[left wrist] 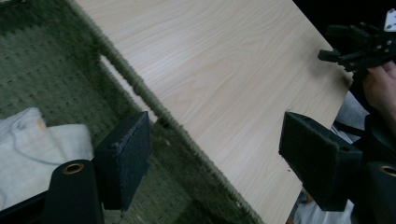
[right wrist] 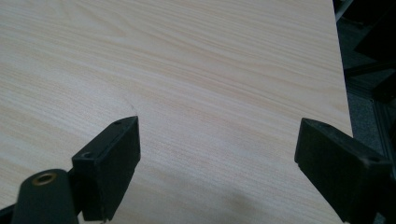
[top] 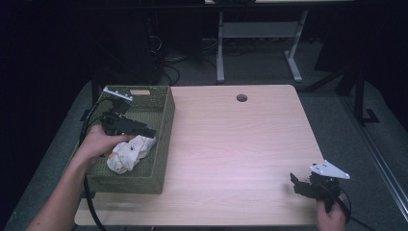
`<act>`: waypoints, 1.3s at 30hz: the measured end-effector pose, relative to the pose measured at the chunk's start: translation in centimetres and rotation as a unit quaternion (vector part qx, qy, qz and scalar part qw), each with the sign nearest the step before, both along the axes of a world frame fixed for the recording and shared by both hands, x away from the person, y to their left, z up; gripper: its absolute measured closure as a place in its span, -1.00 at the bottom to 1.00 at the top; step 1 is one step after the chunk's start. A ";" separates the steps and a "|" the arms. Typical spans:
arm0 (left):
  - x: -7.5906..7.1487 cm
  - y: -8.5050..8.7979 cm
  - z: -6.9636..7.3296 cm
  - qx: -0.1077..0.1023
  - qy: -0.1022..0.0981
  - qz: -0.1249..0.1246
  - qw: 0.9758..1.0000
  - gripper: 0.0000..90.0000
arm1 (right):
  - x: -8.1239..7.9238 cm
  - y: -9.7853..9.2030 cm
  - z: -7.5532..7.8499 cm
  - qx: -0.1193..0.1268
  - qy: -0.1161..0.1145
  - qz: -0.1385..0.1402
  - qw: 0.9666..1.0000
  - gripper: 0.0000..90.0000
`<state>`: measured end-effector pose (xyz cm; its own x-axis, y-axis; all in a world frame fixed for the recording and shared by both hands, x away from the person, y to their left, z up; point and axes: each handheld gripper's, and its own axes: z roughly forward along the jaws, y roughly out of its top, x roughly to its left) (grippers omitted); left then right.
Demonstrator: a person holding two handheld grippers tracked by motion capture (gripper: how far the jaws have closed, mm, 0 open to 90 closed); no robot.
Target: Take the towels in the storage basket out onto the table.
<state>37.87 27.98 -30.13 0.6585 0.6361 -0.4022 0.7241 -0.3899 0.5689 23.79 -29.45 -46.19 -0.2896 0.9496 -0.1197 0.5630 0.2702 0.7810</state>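
A rectangular green woven basket (top: 163, 139) sits along the left edge of the light wooden table (top: 240, 144), and a crumpled white cloth (top: 129, 153) lies inside it toward the near end. A small round hole (top: 241, 98) is near the table's far edge.

High view above the table (top: 240, 144), facing forward and down; both gripper views close, sharing its top

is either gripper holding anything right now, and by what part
Nothing is held. The left gripper has its jaws wide open over the basket edge, beside the white cloth; the right gripper is open over the table.
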 end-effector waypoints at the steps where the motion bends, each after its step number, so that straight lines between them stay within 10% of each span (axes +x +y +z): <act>1: 0.0 0.3 0.0 0.000 0.001 0.005 1.000 -0.46 | 0.0 0.0 0.0 0.000 0.000 0.000 1.000 -0.69; 19: 1.4 4.9 -3.4 0.051 0.035 0.085 0.994 -0.44 | 0.0 0.0 0.0 0.000 0.001 0.001 1.000 -0.69; 39: 3.2 5.0 -8.0 0.159 0.084 0.146 0.973 -0.40 | 0.0 -0.1 0.1 0.002 -0.001 0.001 1.000 -0.69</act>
